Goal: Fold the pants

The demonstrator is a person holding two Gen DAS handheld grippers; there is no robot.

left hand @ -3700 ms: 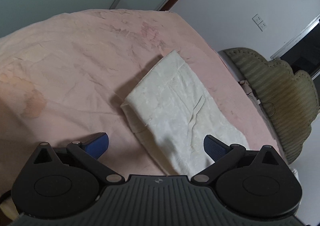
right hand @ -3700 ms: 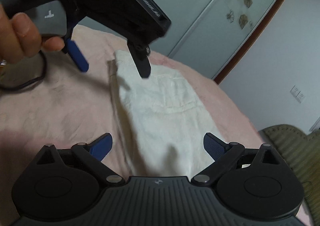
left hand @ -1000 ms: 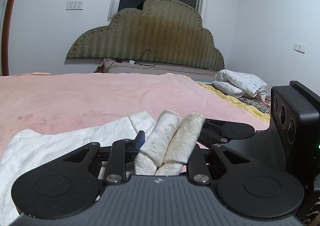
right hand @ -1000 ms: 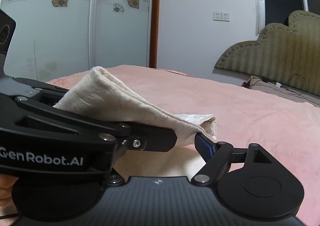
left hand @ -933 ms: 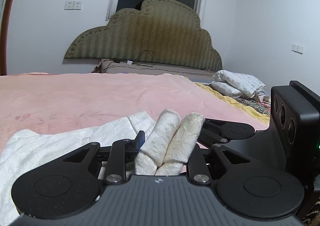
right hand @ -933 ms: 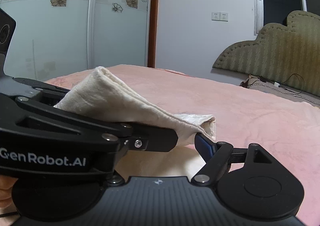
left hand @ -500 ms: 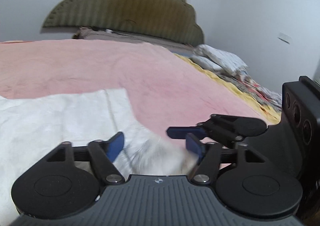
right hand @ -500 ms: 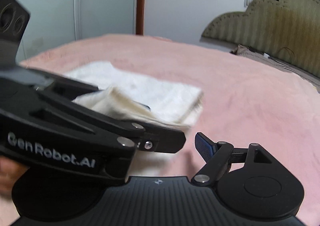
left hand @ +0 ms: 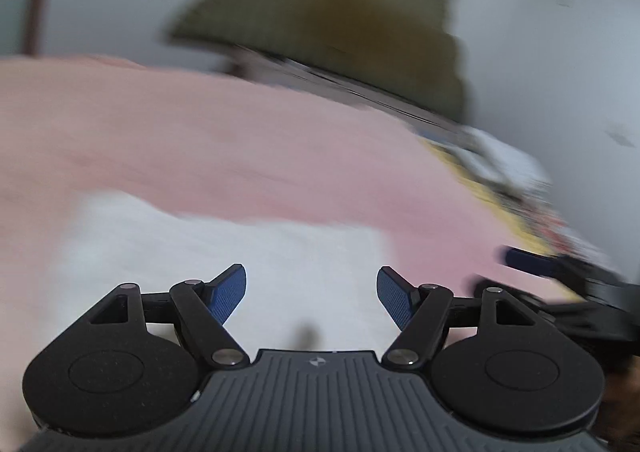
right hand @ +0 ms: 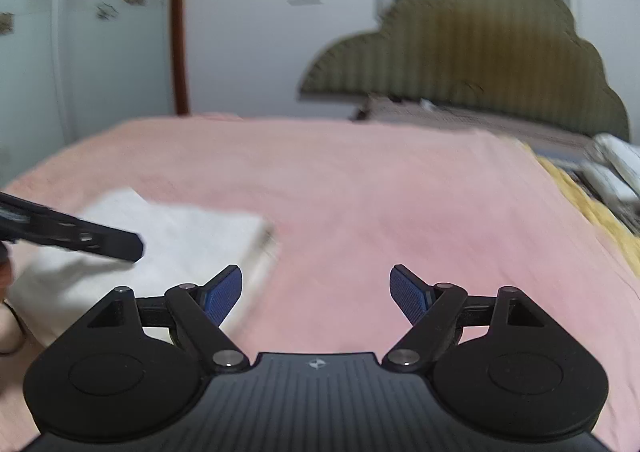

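I see both tools spread wide and empty — the left tool (left hand: 311, 294) above the folded white pants (left hand: 248, 252), the right tool (right hand: 316, 294) just beside them over the pink bed (right hand: 400, 191).

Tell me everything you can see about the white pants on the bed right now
The pants are a white, cloth-looking garment lying folded into a flat, roughly rectangular bundle on the pink bedspread. Motion blur hides any weave, seams or pockets. In the left wrist view the open left gripper has the fabric spread below and between its blue pads, gripping nothing. In the right wrist view the bundle lies left of the open right gripper, its layered edge beside the left pad.
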